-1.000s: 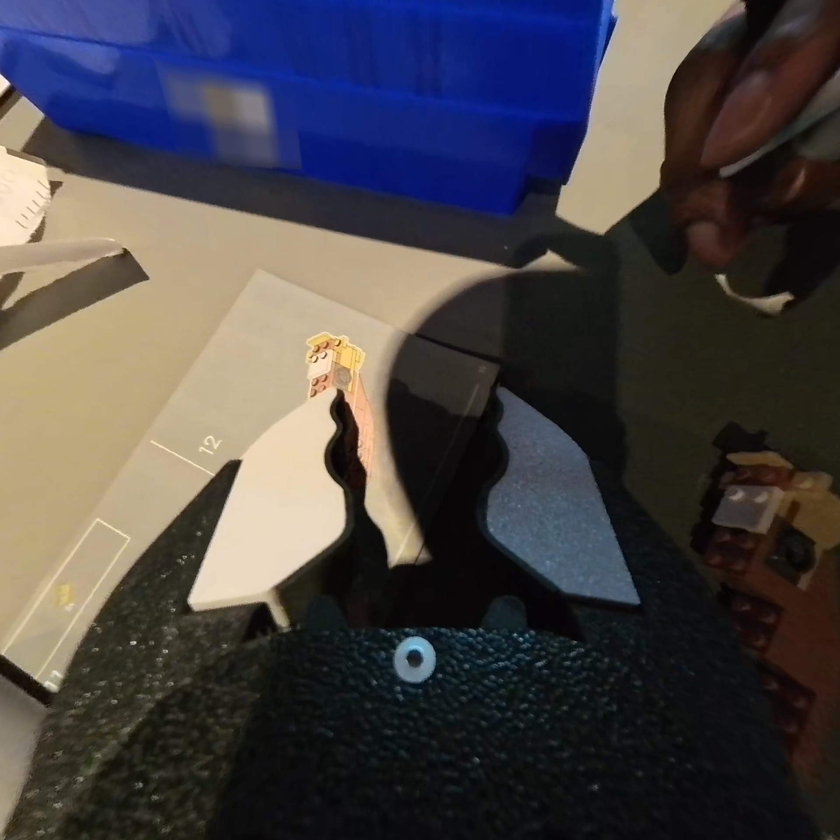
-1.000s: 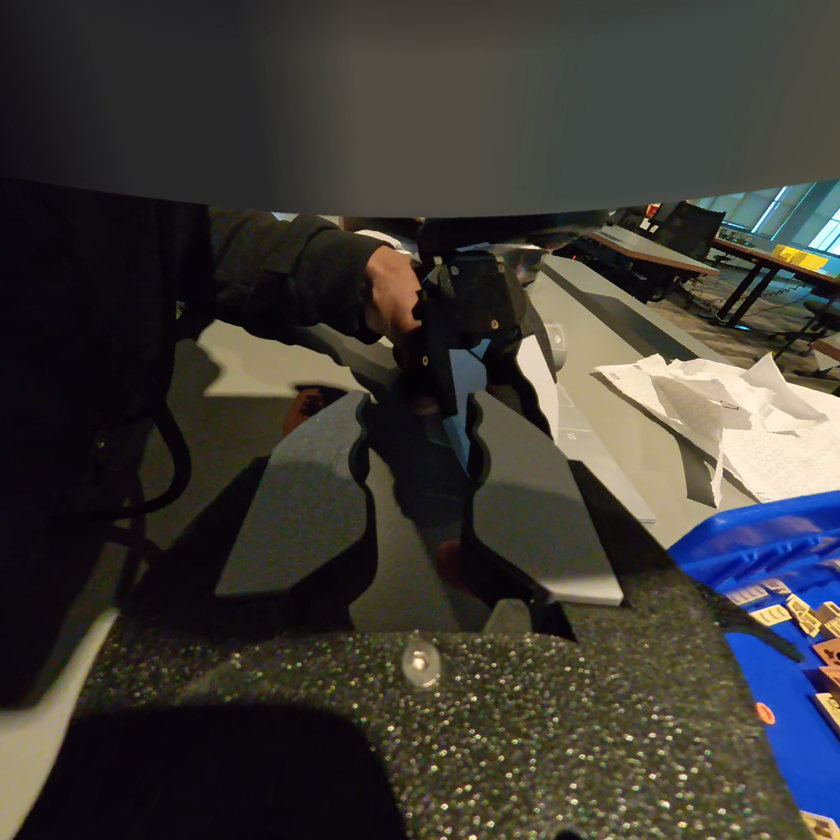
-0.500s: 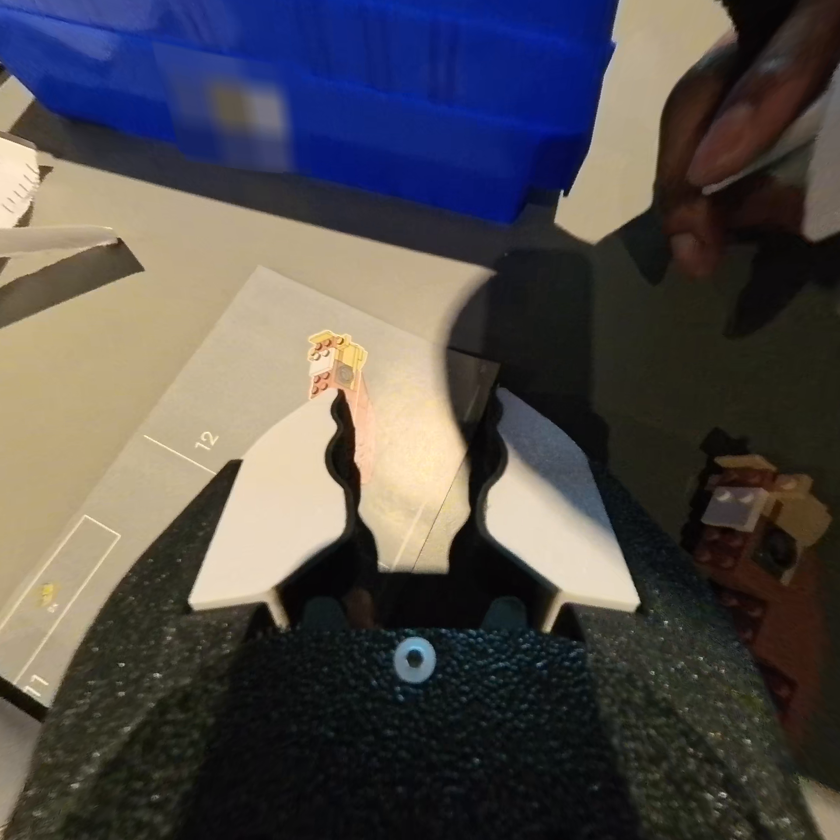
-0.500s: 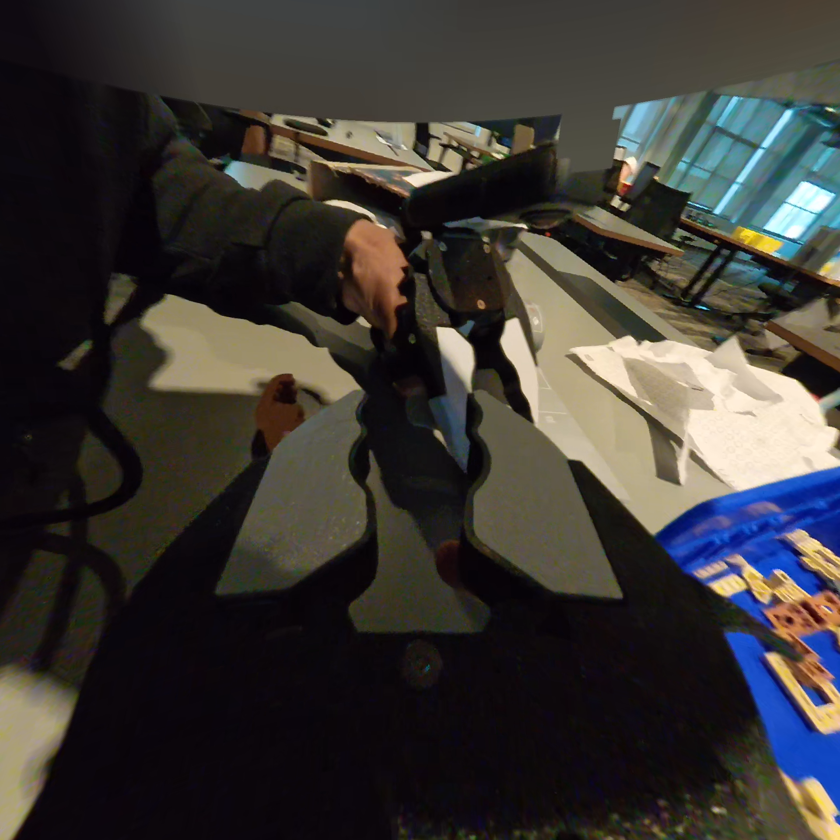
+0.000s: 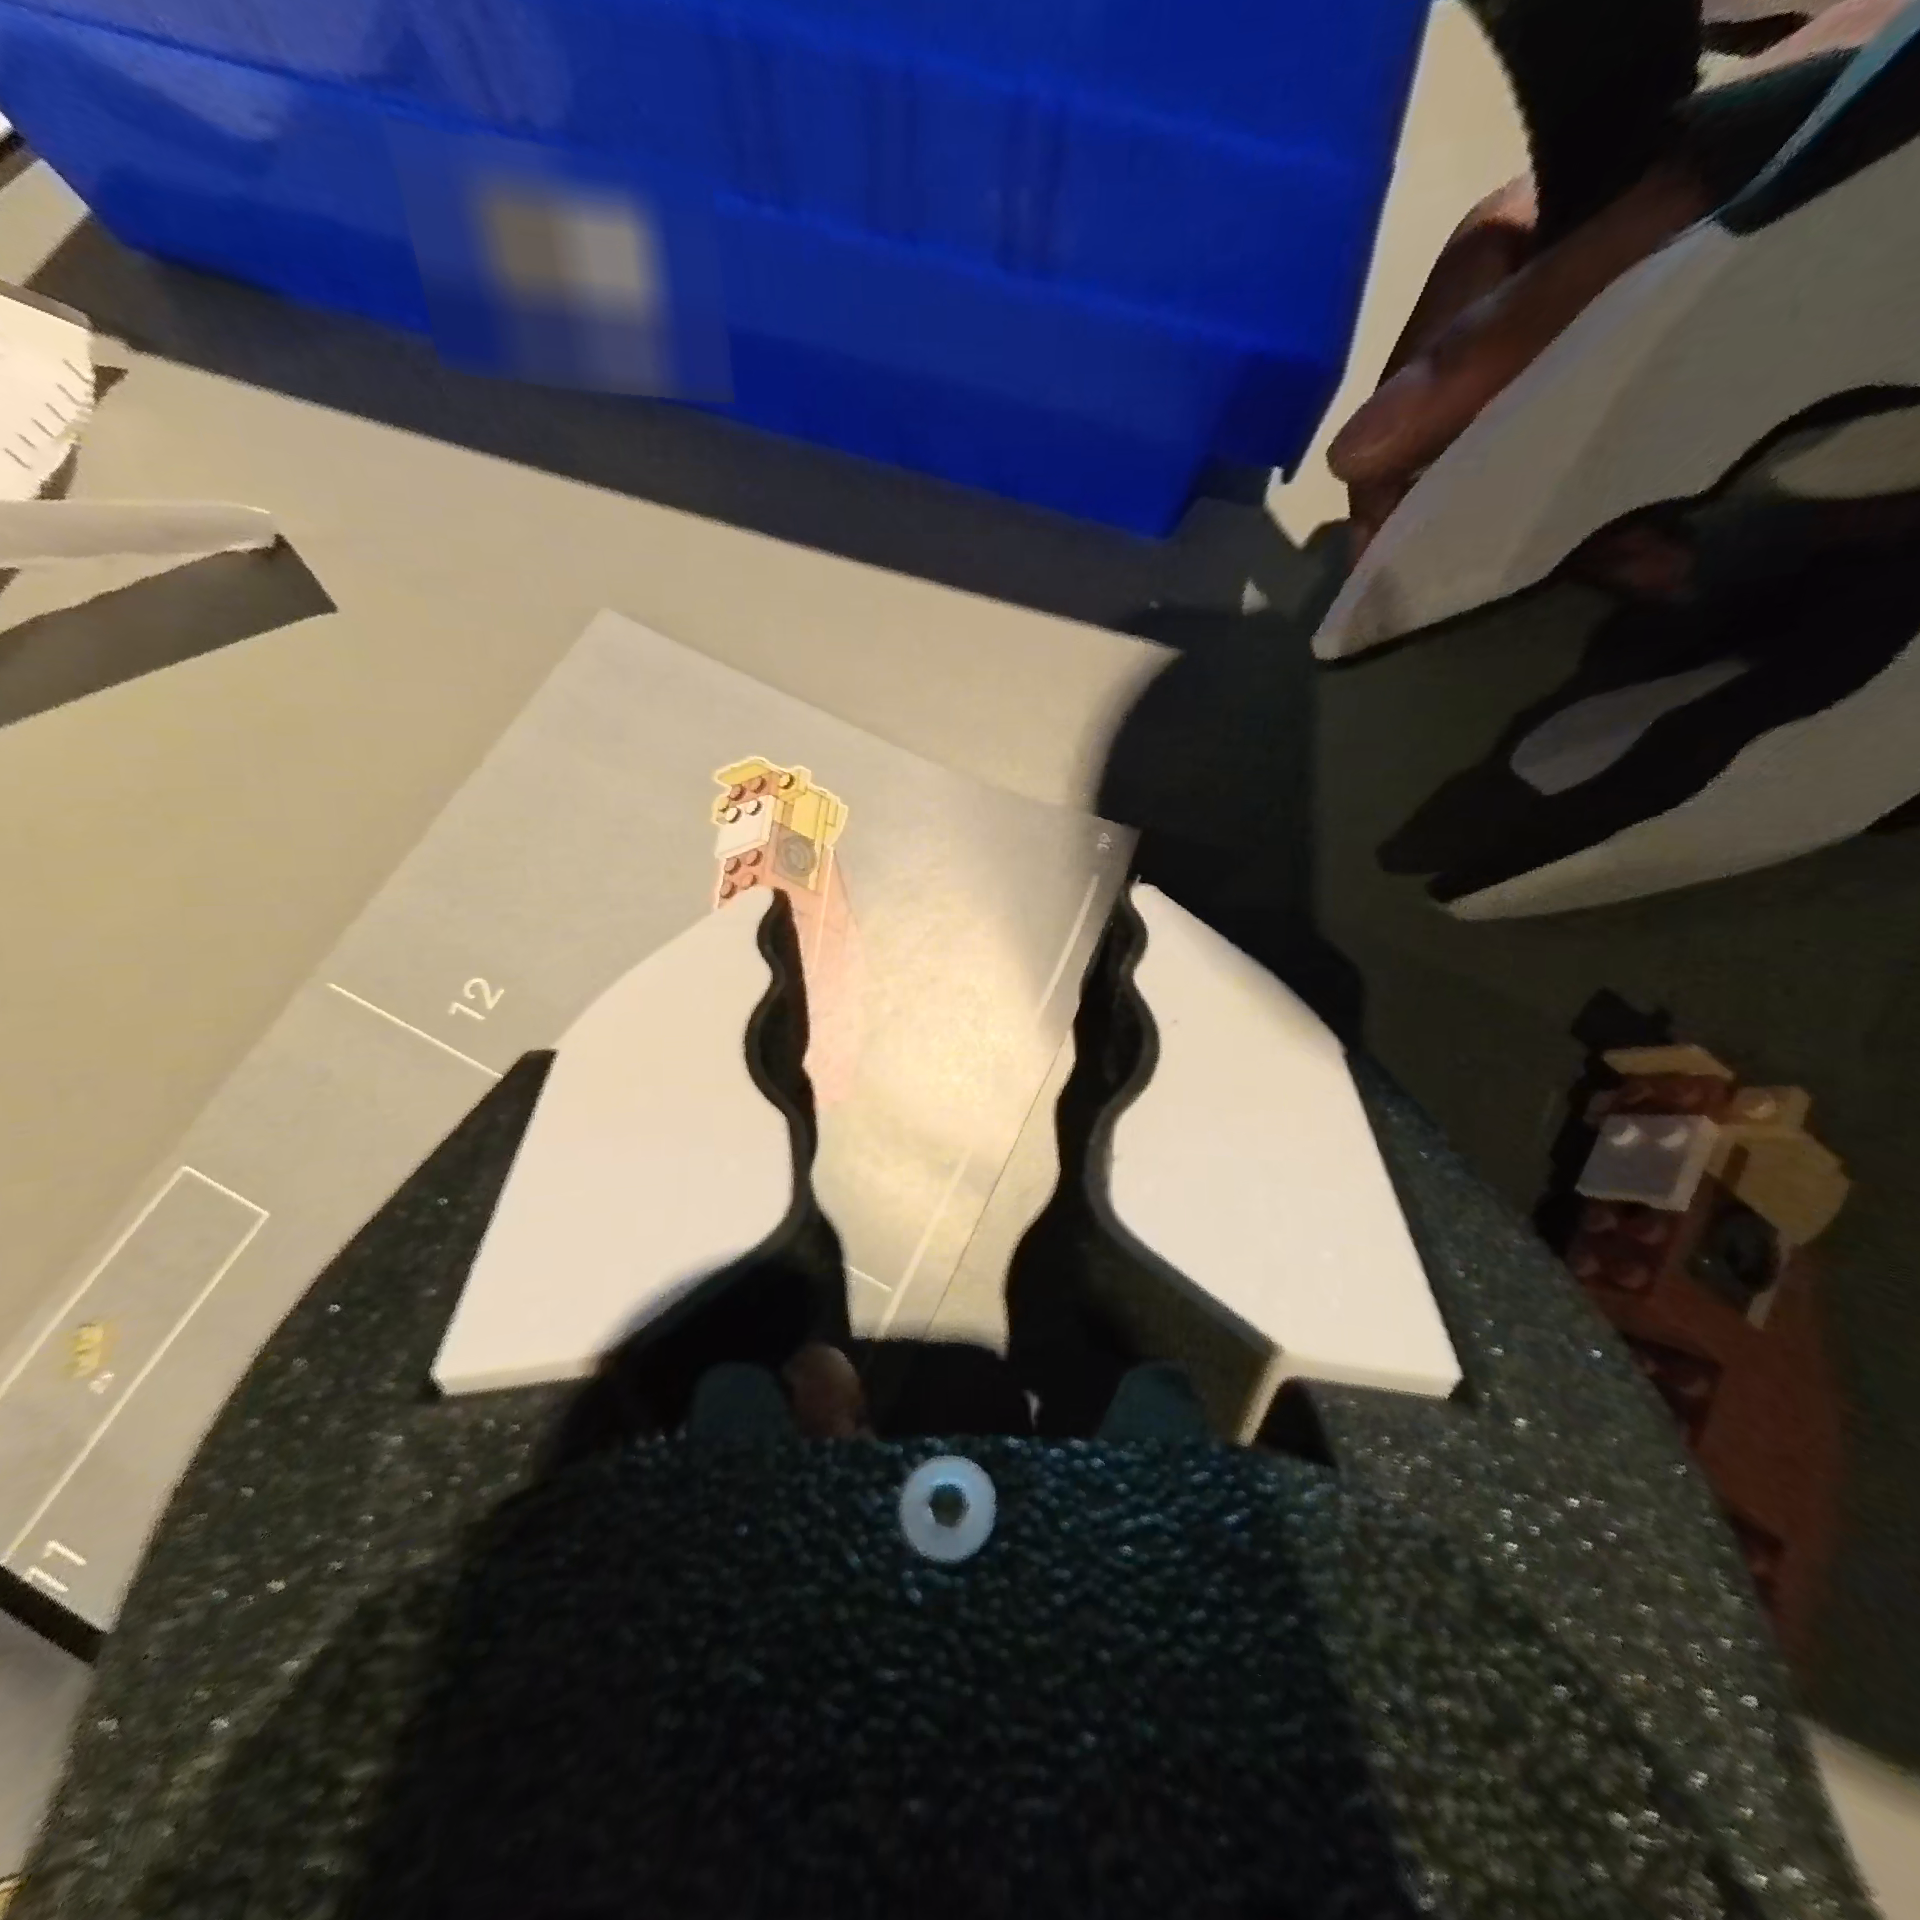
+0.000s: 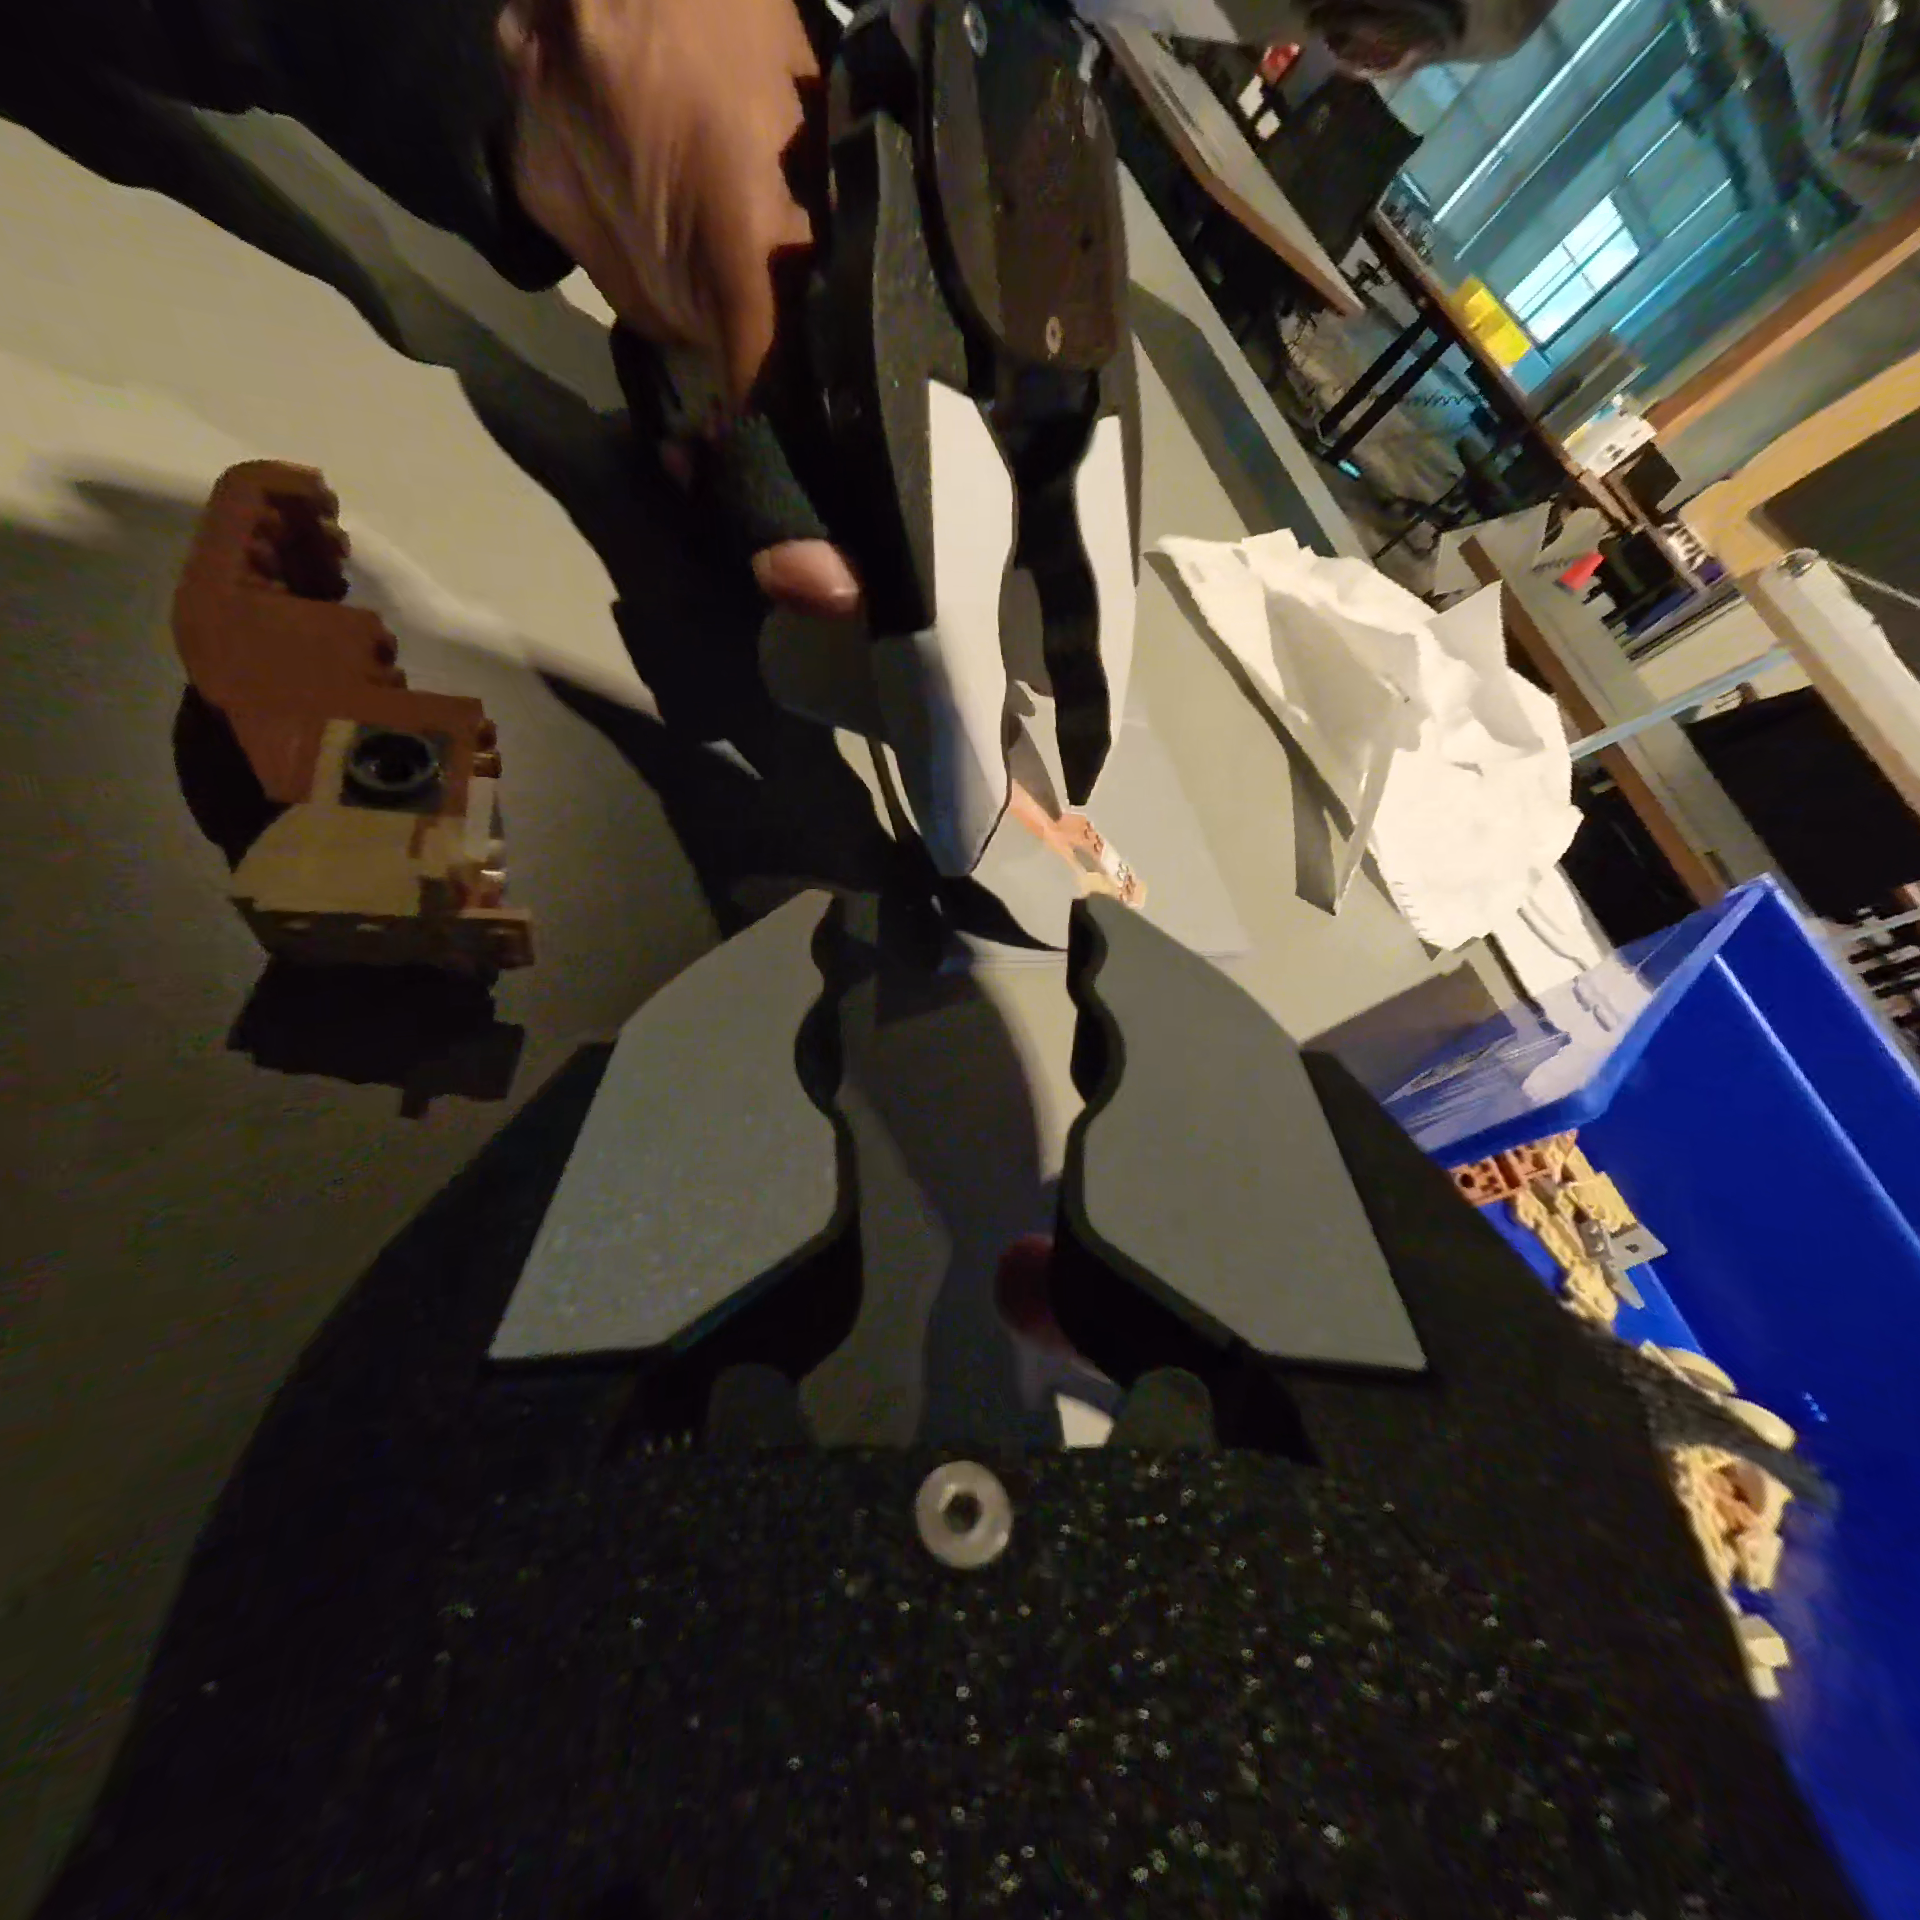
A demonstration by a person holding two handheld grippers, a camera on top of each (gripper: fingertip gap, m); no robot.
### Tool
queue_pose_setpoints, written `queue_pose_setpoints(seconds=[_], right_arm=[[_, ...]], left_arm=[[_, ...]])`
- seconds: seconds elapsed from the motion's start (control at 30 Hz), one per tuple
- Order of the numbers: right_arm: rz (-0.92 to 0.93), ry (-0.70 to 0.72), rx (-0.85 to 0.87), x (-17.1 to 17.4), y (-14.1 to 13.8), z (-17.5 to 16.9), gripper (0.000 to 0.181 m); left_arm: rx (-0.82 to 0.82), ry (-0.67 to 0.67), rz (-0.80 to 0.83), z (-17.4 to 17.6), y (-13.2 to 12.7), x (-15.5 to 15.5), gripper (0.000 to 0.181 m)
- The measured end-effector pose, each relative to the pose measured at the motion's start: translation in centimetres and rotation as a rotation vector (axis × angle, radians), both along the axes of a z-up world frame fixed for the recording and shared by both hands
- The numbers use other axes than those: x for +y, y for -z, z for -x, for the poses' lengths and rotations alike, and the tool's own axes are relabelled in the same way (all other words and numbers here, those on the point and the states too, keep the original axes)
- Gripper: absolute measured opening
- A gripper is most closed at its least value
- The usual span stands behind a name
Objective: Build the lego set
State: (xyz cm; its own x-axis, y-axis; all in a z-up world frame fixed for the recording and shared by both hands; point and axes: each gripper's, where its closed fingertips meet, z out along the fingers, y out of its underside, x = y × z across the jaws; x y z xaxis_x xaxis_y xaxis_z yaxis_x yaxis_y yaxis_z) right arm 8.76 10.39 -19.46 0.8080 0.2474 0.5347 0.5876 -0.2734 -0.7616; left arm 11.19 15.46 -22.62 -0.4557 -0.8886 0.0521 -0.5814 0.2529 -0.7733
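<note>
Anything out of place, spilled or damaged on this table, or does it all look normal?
Mostly normal. One untidy item: a crumpled heap of white paper lies on the table beyond the blue bin. The half-built brown model stands intact, and the instruction booklet lies flat. Nothing looks spilled or broken.

The blue plastic bin (image 5: 831, 260) is motion-blurred and cut off at the top edge; the brown-and-tan brick model (image 5: 1704, 1226) sits dim, half cropped by the right edge.

The right tool (image 6: 951, 966), jaws apart and empty, faces the left tool (image 6: 1023, 821); a brown brick model (image 6: 343, 727) stands on the bench (image 6: 156, 1195).
</note>
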Motion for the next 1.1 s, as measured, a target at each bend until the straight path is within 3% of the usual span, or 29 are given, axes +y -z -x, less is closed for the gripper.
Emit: queue_pose_setpoints(seconds=[1.1], right_arm=[[0.065,-0.029,-0.024,-0.3,1.1,0.4,0.041]], left_arm=[[0.011,0.016,0.003,0.0,0.1,-0.2,0.058]])
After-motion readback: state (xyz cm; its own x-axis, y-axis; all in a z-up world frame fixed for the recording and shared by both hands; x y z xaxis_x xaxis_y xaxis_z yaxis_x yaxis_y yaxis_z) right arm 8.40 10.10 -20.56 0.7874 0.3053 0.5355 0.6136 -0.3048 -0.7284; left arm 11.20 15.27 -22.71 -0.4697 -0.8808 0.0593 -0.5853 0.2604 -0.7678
